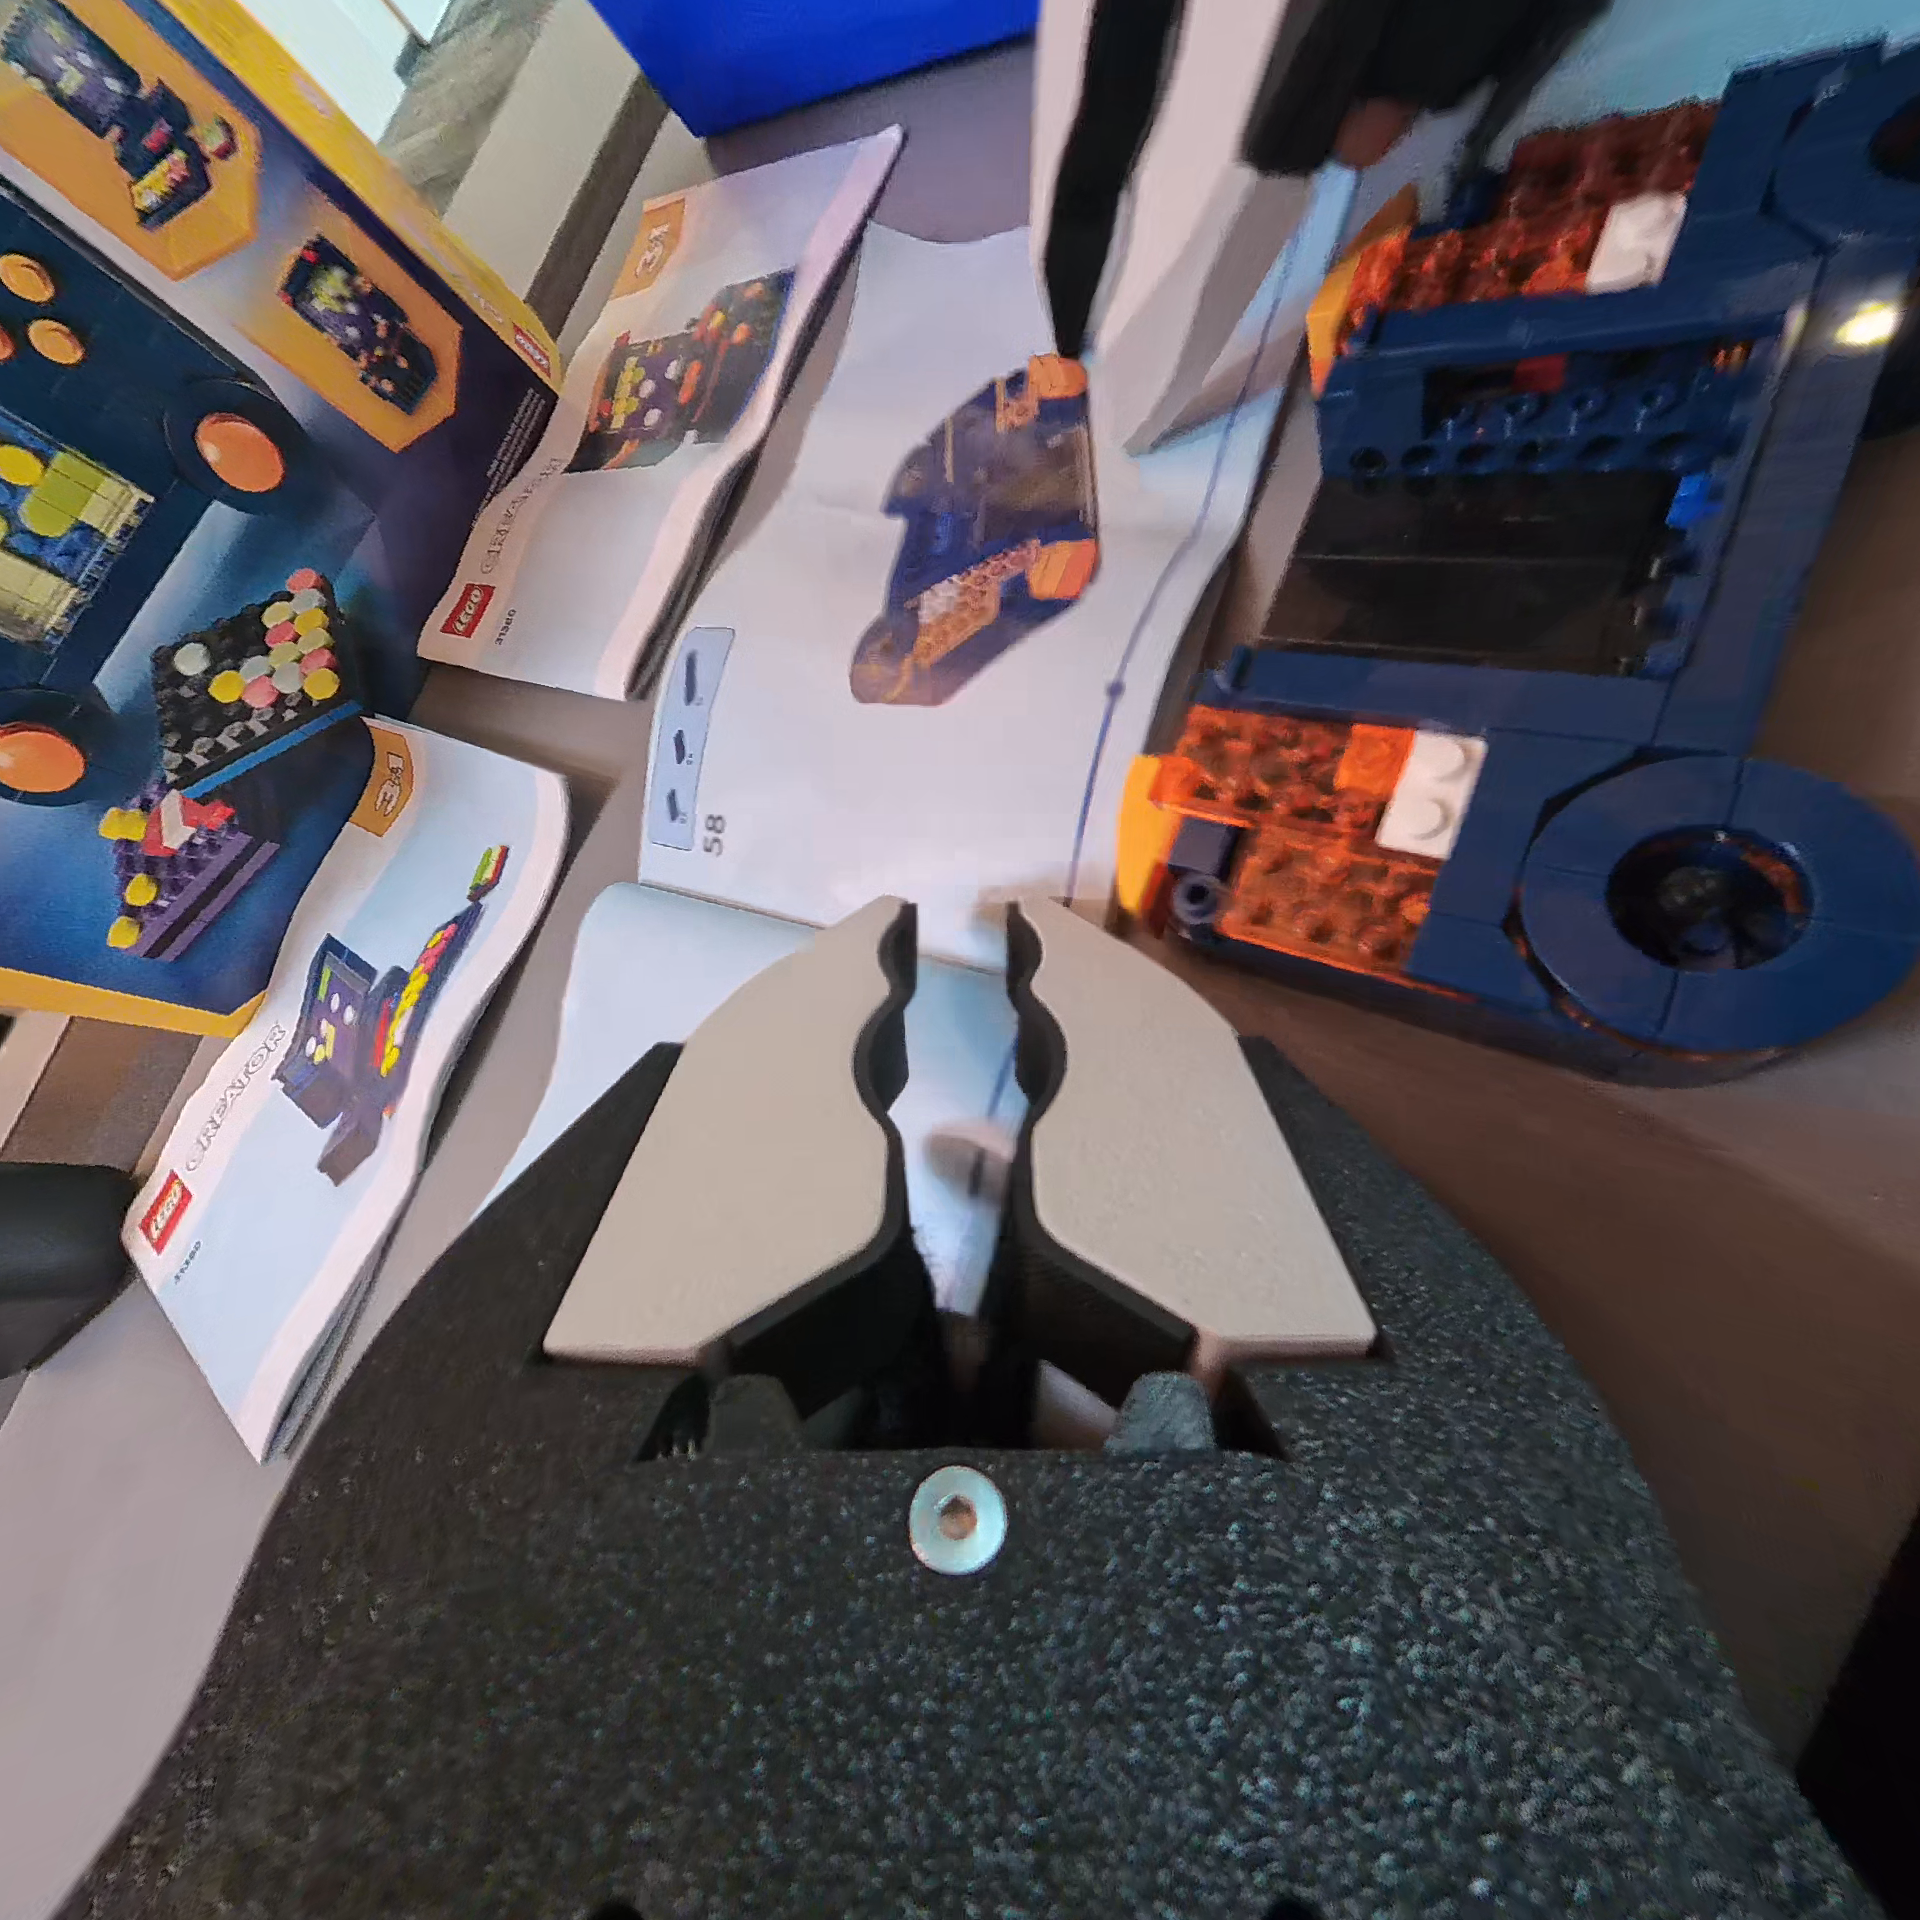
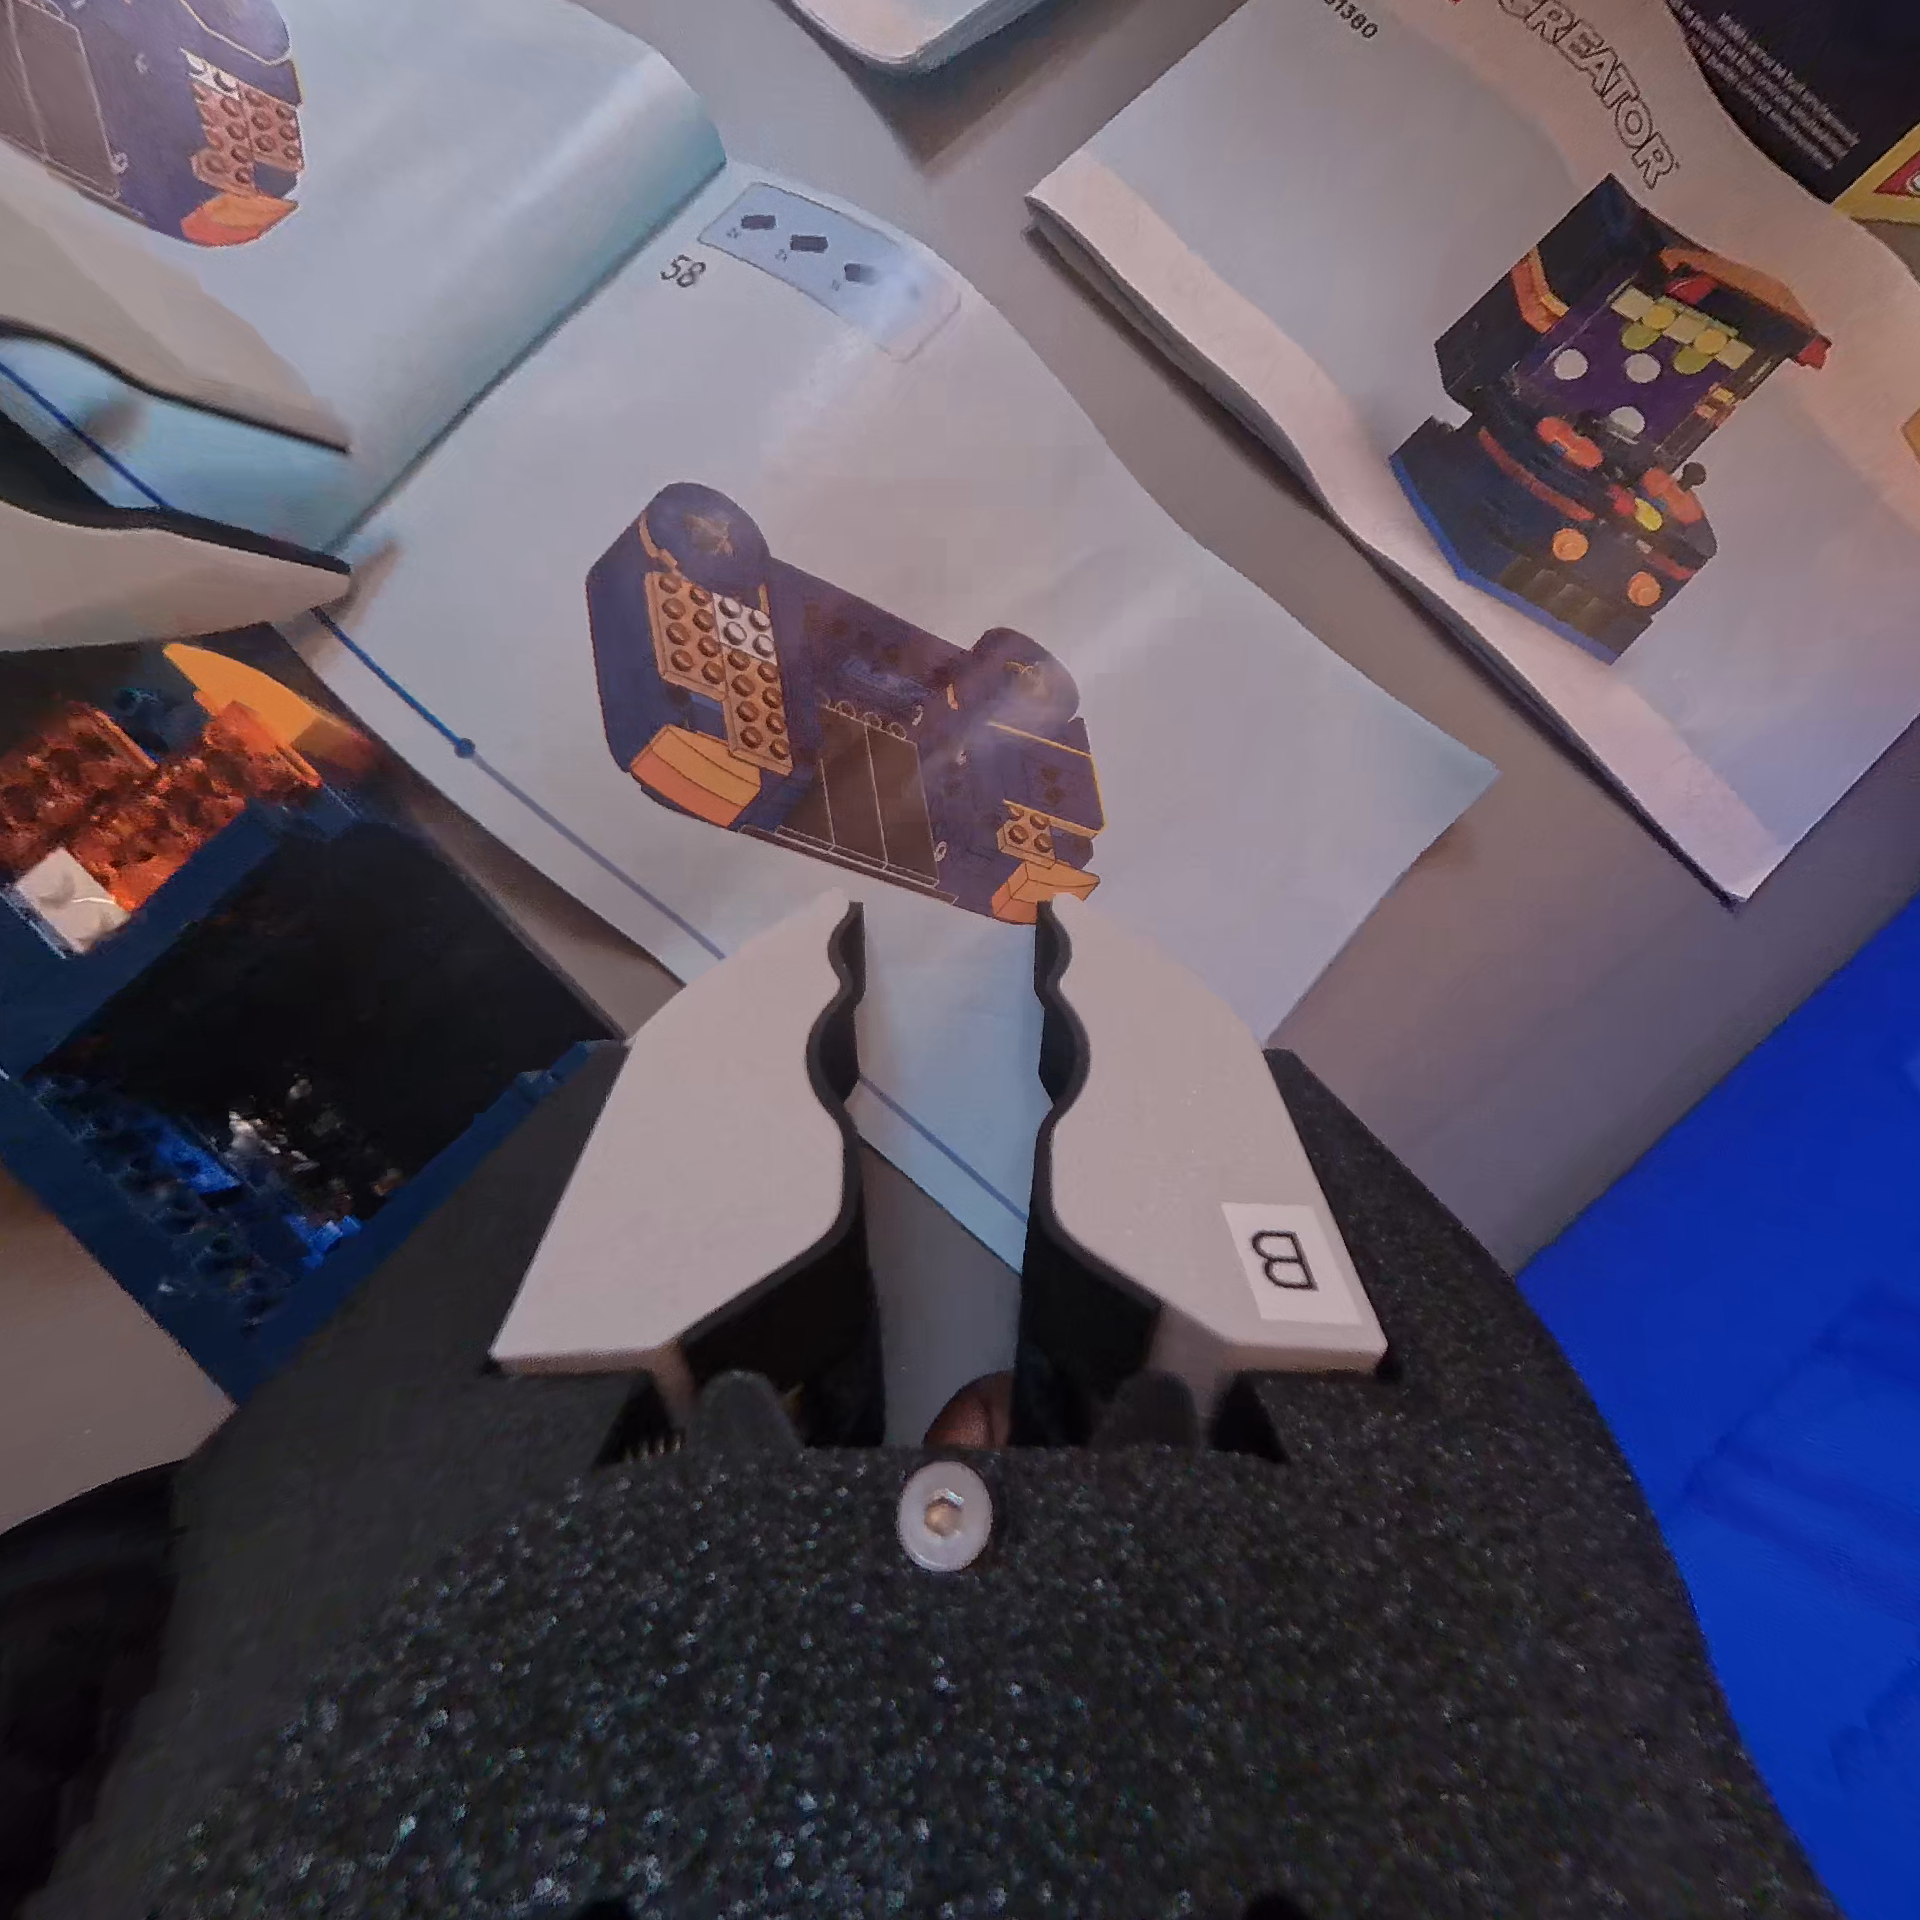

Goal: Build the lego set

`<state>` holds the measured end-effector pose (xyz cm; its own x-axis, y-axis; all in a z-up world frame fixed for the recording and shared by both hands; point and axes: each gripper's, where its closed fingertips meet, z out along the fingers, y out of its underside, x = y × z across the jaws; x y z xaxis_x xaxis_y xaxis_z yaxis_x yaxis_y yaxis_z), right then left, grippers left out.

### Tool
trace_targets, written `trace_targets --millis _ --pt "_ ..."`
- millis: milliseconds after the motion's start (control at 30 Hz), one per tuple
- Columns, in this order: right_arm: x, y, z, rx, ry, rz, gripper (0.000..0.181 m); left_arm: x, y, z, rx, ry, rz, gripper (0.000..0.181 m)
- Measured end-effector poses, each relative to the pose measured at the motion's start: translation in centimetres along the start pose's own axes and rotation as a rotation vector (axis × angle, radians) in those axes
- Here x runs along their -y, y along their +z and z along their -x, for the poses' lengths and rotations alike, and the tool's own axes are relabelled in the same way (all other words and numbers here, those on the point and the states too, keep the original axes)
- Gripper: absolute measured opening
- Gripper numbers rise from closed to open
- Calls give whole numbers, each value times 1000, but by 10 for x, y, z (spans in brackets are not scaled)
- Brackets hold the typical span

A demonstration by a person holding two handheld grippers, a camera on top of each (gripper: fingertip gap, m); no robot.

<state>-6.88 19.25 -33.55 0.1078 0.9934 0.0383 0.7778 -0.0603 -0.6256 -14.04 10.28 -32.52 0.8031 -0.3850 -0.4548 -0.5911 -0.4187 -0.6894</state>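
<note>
The partly built lego model (image 1: 1538, 623) is dark blue with clear orange plates, two white bricks and a round ring end. It lies on the table at the right of the left wrist view and at the lower left of the right wrist view (image 2: 208, 935). An open instruction booklet (image 1: 883, 748) lies beside it, its page showing the model (image 2: 1195, 727). My left gripper (image 1: 961, 914) hovers over the booklet's near edge, jaws slightly apart and empty. My right gripper (image 2: 951, 914) hovers over the same page from the other side, open and empty. Each gripper shows in the other's view, the right (image 1: 1107, 395) and the left (image 2: 343, 509).
Two closed booklets (image 1: 665, 416) (image 1: 312, 1039) lie left of the open one; one also shows in the right wrist view (image 2: 1558, 468). The set's box (image 1: 156, 416) stands at the far left. A blue object (image 1: 810, 52) lies behind the booklets and shows again at the right (image 2: 1766, 1351). My hands' fingertips stand some 12 centimeters from each other.
</note>
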Motion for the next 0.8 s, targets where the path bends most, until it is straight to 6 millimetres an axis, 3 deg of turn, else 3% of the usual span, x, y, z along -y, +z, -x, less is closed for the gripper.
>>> trace_targets --millis 33,167,233,333,367,400,433,467,800 --pt "7 -3 1 0 -1 -8 27 6 -4 7 -1 -28 -7 19" --pt "75 -19 21 91 -118 -215 6 49 -28 51 13 -73 -154 15" --pt "91 -2 30 155 -201 -202 5 45 -17 64 -34 -64 -121 14" --pt "112 30 42 237 -307 -306 0 24 21 64 -89 -111 -86 11" --pt "111 42 42 242 -340 -303 0 13 31 54 -132 -125 -71 9" --pt "100 57 39 234 -377 -241 0 -4 37 42 -186 -98 -11 8" --pt "84 71 32 204 -403 -147 5 -9 37 40 -180 -66 5 5" --pt "90 69 33 223 -387 -238 0 -11 35 40 -173 -42 6 2" --pt "84 67 26 167 -423 -230 0 -12 35 39 -157 -23 2 1"
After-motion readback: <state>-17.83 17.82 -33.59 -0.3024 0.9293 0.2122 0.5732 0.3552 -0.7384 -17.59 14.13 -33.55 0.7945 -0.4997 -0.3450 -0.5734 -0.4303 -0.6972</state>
